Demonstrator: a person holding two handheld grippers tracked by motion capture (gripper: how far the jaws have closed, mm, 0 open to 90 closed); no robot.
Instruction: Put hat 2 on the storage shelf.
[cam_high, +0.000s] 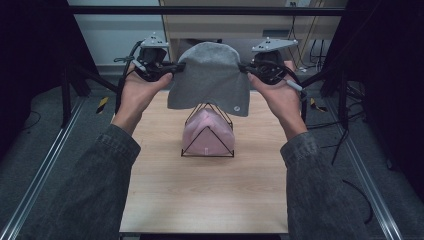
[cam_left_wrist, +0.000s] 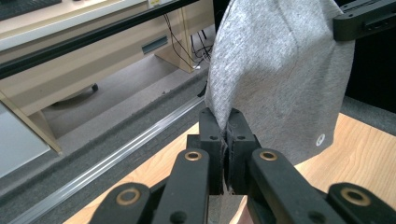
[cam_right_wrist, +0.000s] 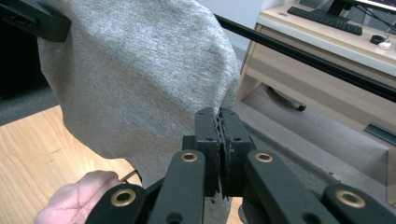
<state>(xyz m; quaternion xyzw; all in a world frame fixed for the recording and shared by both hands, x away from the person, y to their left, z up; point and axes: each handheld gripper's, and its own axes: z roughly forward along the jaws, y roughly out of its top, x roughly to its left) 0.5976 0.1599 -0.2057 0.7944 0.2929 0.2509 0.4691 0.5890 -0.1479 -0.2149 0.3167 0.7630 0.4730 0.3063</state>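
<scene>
— Where is the grey beanie (cam_high: 209, 77) sitting right now?

— It is hanging in the air above the far half of the wooden table (cam_high: 200, 190), stretched between the two grippers, with its rounded crown up and its open edge drooping down. A small round badge is showing near its lower right corner in the high view.

— What are the grippers doing?

— The left gripper (cam_high: 176, 66) is pinching the beanie's left edge, its jaws pressed tight together with the cloth running up out from between them in the left gripper view. The right gripper (cam_high: 243, 67) is doing the same on the right edge; in the right gripper view the fabric is squeezed between its closed jaws. Both hands are holding at about the same height.

— And underneath?

— A pink hat (cam_high: 207, 132) is resting on a black wire stand (cam_high: 220, 150) on the table, directly below the beanie. The beanie's lower edge is overlapping the top of the stand in the high view; I cannot tell whether they are touching.

— Anything around that?

— Grey carpet is lying on both sides of the table, and a pale wooden desk (cam_right_wrist: 327, 60) is standing beyond it.
</scene>
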